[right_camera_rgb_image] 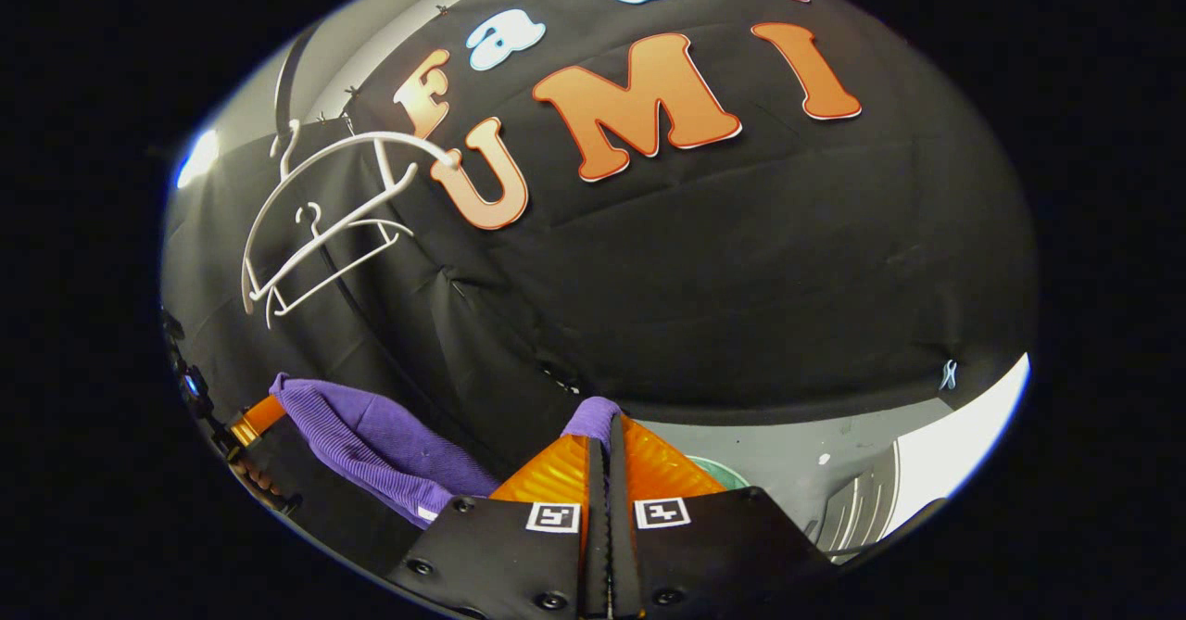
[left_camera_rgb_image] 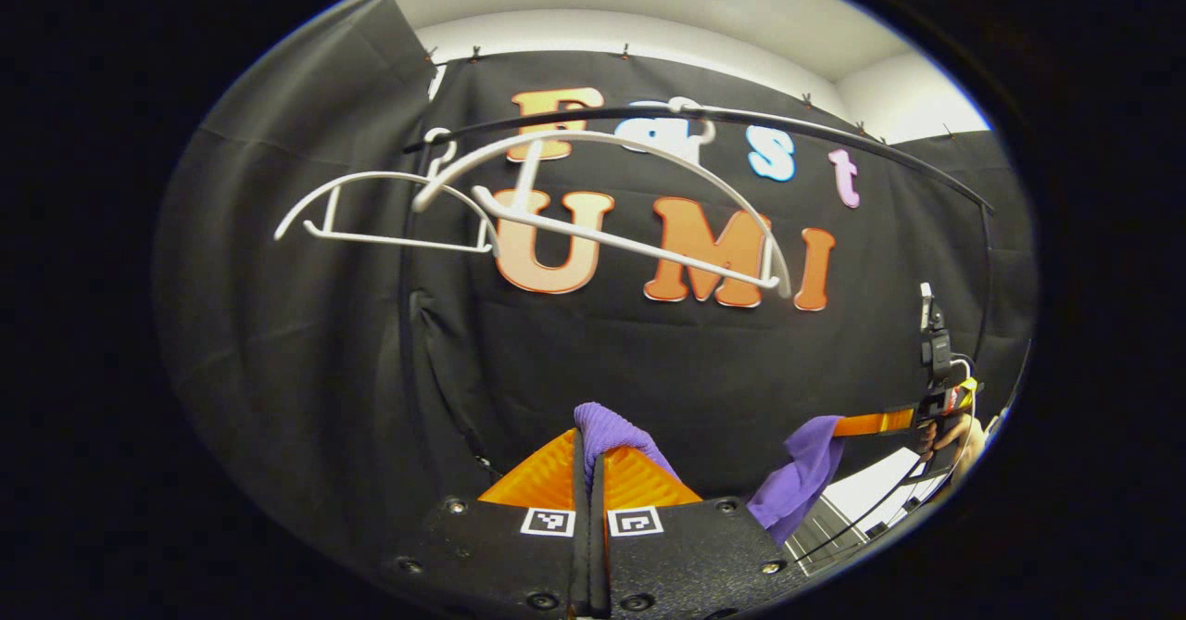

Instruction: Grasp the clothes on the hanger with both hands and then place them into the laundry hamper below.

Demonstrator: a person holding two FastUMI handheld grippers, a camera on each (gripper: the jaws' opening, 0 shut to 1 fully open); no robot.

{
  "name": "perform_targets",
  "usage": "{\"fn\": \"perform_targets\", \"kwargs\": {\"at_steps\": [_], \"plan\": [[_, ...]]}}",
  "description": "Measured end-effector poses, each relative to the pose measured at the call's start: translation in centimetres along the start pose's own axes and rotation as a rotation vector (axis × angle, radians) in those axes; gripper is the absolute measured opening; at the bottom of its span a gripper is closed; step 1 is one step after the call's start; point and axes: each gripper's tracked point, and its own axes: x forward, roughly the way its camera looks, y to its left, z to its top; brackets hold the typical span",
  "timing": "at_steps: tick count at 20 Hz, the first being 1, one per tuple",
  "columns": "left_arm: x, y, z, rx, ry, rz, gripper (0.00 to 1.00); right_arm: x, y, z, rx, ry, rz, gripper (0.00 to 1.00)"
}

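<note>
The purple garment [left_camera_rgb_image: 801, 476] is off the hangers and stretched between both grippers. In the left gripper view, my left gripper [left_camera_rgb_image: 588, 436] is shut on a fold of the purple cloth [left_camera_rgb_image: 607, 427]. Far right in that view, the right gripper [left_camera_rgb_image: 871, 423] pinches the garment's other end, with a hand [left_camera_rgb_image: 954, 435] behind it. In the right gripper view, my right gripper [right_camera_rgb_image: 607, 427] is shut on a purple fold [right_camera_rgb_image: 593, 413]. The left gripper [right_camera_rgb_image: 252, 421] holds the hanging cloth [right_camera_rgb_image: 380, 453] at lower left. A curved green rim [right_camera_rgb_image: 721, 472], perhaps the hamper, peeks out beside my right fingers.
Two bare white hangers [left_camera_rgb_image: 602, 203] [left_camera_rgb_image: 389, 221] hang from a black rail [left_camera_rgb_image: 741, 120] above the grippers, and they also appear at upper left as hangers [right_camera_rgb_image: 324, 221]. Grey floor [right_camera_rgb_image: 797, 453] and a white slatted object [right_camera_rgb_image: 871, 499] lie low right.
</note>
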Motion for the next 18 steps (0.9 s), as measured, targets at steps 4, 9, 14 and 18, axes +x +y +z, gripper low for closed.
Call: {"fn": "perform_targets", "kwargs": {"at_steps": [4, 9, 14, 18], "plan": [[2.0, -5.3, -2.8, 0.012, 0.043, -0.093, 0.0, 0.5, -0.4, -3.7, -0.007, 0.022, -0.001, 0.09], [5.0, -8.8, -7.5, -0.016, 0.105, -0.14, 0.0, 1.2, -1.6, -6.7, -0.046, 0.0, -0.031, 0.09], [6.8, -9.1, -11.9, -0.027, 0.17, -0.118, 0.0, 0.9, -3.6, -9.9, -0.095, -0.031, -0.085, 0.09], [7.2, -10.7, -17.8, -0.063, 0.215, -0.102, 0.0, 1.4, -5.1, -14.5, -0.125, -0.006, -0.126, 0.09]]}}
